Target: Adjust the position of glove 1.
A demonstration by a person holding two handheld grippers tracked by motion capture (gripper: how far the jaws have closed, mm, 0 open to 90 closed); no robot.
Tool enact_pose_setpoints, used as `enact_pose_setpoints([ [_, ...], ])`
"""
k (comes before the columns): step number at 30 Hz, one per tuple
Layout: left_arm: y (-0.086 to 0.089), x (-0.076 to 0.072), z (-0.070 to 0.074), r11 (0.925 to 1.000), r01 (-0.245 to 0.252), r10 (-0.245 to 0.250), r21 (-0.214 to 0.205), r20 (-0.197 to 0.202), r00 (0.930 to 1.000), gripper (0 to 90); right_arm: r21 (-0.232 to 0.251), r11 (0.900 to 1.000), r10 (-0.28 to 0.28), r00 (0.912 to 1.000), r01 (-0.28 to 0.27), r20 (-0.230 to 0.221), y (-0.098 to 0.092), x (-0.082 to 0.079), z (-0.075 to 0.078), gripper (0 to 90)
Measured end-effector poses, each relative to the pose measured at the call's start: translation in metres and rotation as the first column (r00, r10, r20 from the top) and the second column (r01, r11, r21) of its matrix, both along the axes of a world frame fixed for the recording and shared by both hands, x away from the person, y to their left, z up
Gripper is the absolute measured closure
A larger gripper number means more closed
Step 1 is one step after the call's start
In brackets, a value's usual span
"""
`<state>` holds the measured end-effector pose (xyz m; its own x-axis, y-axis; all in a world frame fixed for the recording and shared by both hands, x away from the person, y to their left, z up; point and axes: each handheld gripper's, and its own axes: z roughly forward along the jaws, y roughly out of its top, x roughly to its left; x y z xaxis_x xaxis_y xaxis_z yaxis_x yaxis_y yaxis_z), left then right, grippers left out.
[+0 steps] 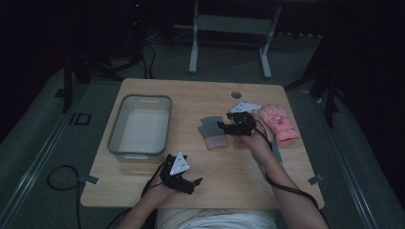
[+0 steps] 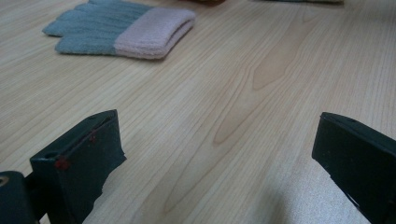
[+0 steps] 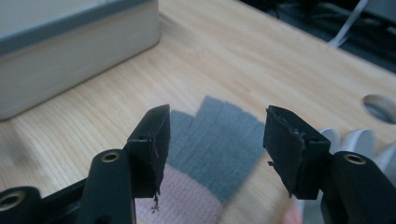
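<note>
Dim room and dark floor surrounded my pale wooden tabletop (image 1: 157, 191), whose grain ran in long streaks; beyond its far edge stood a grey metal frame (image 1: 229, 38). From above, a clear rectangular plastic bin (image 1: 141, 126) sat toward the left edge, and a pink knitted glove (image 1: 279, 123) lay near the right edge. Near the middle lay the grey glove (image 1: 212, 131), ribbed knit with a pinkish cuff, flat on the wood. My right hand-held gripper (image 1: 223, 127) hung over it with jaws partly spread and the glove's fingers showing between them, pads not pressing. Its own camera showed a round hole (image 3: 380, 106) in the tabletop. My left hand-held gripper (image 1: 198, 182) rested near the front edge, jaws spread wide over bare wood.
</note>
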<state>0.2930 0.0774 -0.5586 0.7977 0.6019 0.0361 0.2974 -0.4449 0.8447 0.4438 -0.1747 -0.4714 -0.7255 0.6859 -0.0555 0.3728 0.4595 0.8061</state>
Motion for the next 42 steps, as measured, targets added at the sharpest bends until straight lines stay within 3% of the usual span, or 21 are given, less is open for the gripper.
enact_pose_setpoints([
  [8,-0.001,0.0,0.0,0.9999,0.005,-0.006,0.011,0.004,1.0,1.3,-0.058,0.9981,0.018,0.998,-0.021,-0.06,0.019,0.015,-0.025,48.1],
  [13,-0.001,0.0,0.0,0.9999,0.008,-0.008,0.01,0.004,1.0,1.3,-0.081,0.9966,0.005,0.9956,-0.013,-0.093,0.03,0.025,-0.038,51.9],
  [19,-0.001,-0.002,0.0,0.9998,0.015,-0.016,0.016,0.012,0.9998,1.3,-0.147,0.9891,-0.015,0.9937,-0.002,-0.111,0.035,0.037,-0.05,56.2],
  [26,-0.002,-0.002,0.0,0.9996,0.019,-0.019,0.021,0.009,0.9998,1.3,-0.171,0.9851,-0.049,0.9793,0.014,-0.196,0.038,0.047,-0.06,54.7],
  [28,-0.002,-0.002,0.0,0.9997,0.017,-0.017,0.018,0.01,0.9998,1.3,-0.201,0.9796,-0.055,0.9779,0.013,-0.202,0.041,0.047,-0.064,53.6],
  [31,-0.002,-0.002,0.0,0.9997,0.017,-0.017,0.019,0.009,0.9998,1.3,-0.209,0.9775,-0.074,0.9753,0.03,-0.208,0.043,0.047,-0.066,54.1],
  [36,-0.002,-0.002,0.0,0.9997,0.016,-0.017,0.019,0.008,0.9998,1.3,-0.222,0.9741,-0.089,0.9744,0.042,-0.206,0.049,0.043,-0.066,67.9],
  [39,-0.002,-0.002,0.0,0.9997,0.013,-0.013,0.021,0.004,0.9999,1.3,-0.222,0.9738,-0.1,0.971,0.05,-0.217,0.051,0.043,-0.065,83.4],
  [42,-0.002,-0.001,0.0,0.9998,0.01,-0.01,0.02,0.002,1.0,1.3,-0.202,0.9764,-0.123,0.9651,0.076,-0.231,0.052,0.042,-0.058,85.8],
])
